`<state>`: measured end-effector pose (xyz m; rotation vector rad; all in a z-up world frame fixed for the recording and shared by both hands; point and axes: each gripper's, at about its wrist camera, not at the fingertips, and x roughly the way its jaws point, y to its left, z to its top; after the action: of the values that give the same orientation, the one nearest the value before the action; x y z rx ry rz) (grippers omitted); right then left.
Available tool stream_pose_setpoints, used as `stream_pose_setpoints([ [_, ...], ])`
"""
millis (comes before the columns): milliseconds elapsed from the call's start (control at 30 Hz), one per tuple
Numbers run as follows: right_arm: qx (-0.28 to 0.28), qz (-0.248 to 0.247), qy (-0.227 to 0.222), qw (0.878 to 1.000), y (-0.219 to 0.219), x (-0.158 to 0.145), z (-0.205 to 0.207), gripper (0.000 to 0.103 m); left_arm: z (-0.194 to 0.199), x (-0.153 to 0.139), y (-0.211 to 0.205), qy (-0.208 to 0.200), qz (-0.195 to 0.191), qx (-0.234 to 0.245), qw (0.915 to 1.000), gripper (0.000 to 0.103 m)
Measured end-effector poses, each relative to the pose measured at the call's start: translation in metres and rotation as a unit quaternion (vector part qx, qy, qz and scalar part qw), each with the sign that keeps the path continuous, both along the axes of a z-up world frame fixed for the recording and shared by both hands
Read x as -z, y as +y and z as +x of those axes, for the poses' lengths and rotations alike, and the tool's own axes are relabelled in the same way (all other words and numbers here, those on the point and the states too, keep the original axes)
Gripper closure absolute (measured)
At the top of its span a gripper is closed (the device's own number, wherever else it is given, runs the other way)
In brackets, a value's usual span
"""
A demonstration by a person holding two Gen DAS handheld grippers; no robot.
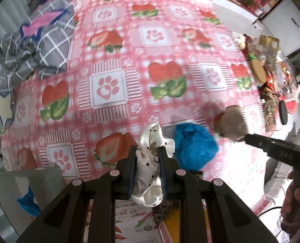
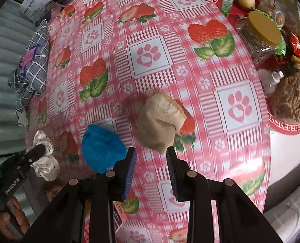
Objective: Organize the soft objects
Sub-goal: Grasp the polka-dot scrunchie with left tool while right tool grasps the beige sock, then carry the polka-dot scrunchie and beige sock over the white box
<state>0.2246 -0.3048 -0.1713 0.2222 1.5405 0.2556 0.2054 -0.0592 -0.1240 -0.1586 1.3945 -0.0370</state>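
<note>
My left gripper point(image 1: 146, 151) is shut on a white satin scrunchie with black dots point(image 1: 150, 162); it also shows in the right wrist view point(image 2: 44, 158). A crumpled blue soft cloth point(image 1: 193, 147) lies on the strawberry tablecloth just right of it, and shows in the right wrist view point(image 2: 102, 148). A beige folded soft cloth point(image 2: 160, 121) sits just ahead of my right gripper point(image 2: 151, 154), whose jaws stand apart with the cloth's near tip between them. In the left wrist view the beige cloth point(image 1: 233, 123) is at the right gripper's tip.
A grey checked fabric bundle point(image 1: 38, 46) lies at the table's far left. Jars, snack packets and a red mat point(image 2: 271, 46) crowd the right edge. A translucent container point(image 1: 28, 184) stands near left. A printed box point(image 1: 133, 222) lies below the left gripper.
</note>
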Motion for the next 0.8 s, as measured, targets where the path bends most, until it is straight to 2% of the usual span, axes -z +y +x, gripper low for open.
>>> stream_pose_setpoints([
  [333,0.034,0.009,-0.007,0.999,-0.016,-0.006,-0.019,0.070,-0.013,-0.035,-0.028,-0.042,-0.014,0.036,0.9983,0.080],
  [367,0.034,0.009,-0.006,0.999,-0.016,-0.004,-0.017,0.065,-0.015,-0.036,-0.028,-0.043,-0.014,0.037,0.9983,0.080],
  [400,0.035,0.007,-0.006,0.999,-0.016,-0.003,-0.014,0.045,-0.016,-0.037,-0.029,-0.043,-0.014,0.037,0.9983,0.080],
  [467,0.044,0.006,-0.023,0.999,-0.015,0.001,-0.005,0.026,-0.018,-0.039,-0.028,-0.044,-0.010,0.035,0.9984,0.080],
  [667,0.040,-0.015,-0.003,0.999,0.002,0.037,0.025,0.026,-0.024,-0.047,-0.036,-0.051,0.002,0.037,0.9980,0.080],
  [733,0.033,-0.022,0.004,0.999,0.007,0.048,0.029,0.034,-0.024,-0.049,-0.041,-0.052,0.000,0.037,0.9980,0.080],
  [800,0.018,-0.032,0.017,0.999,0.013,0.057,0.031,0.076,-0.024,-0.049,-0.046,-0.052,0.000,0.039,0.9979,0.080],
])
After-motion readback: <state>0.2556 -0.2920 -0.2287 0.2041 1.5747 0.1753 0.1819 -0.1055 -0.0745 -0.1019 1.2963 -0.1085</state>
